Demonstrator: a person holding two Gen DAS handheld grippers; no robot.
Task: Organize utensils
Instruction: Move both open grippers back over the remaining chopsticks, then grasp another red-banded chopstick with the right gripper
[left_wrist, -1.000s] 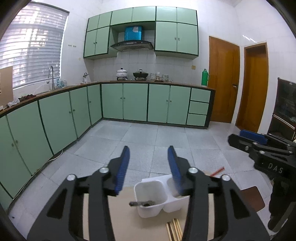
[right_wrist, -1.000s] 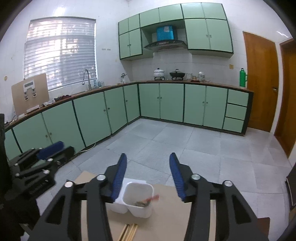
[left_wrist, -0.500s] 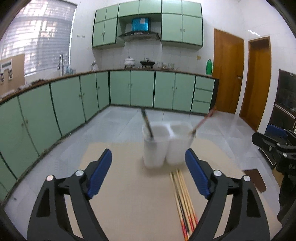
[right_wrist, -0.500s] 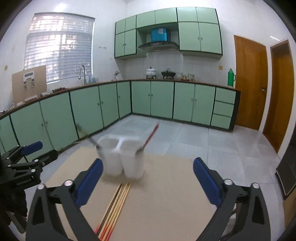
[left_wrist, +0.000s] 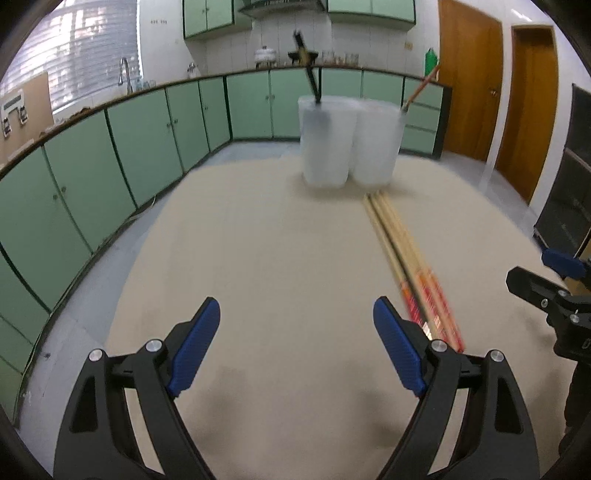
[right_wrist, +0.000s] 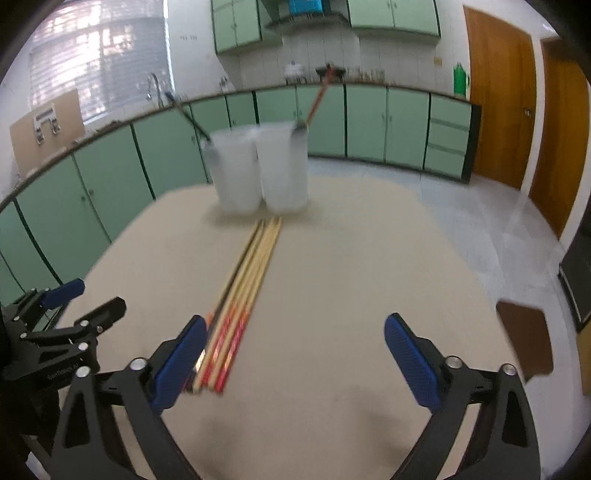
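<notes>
A white two-cup holder stands at the far side of the beige table. A black utensil leans in its left cup and a red-handled one in its right cup. A bundle of several chopsticks lies flat in front of the holder. My left gripper is open and empty, low over the table with the chopsticks beside its right finger. My right gripper is open and empty, with the chopstick ends beside its left finger.
The beige table ends at the left over a grey tiled floor. Green cabinets line the walls. Wooden doors stand at the right. A small brown stool sits right of the table.
Both grippers have dropped lower toward the table and opened wide. The holder and chopsticks now look closer and larger.
</notes>
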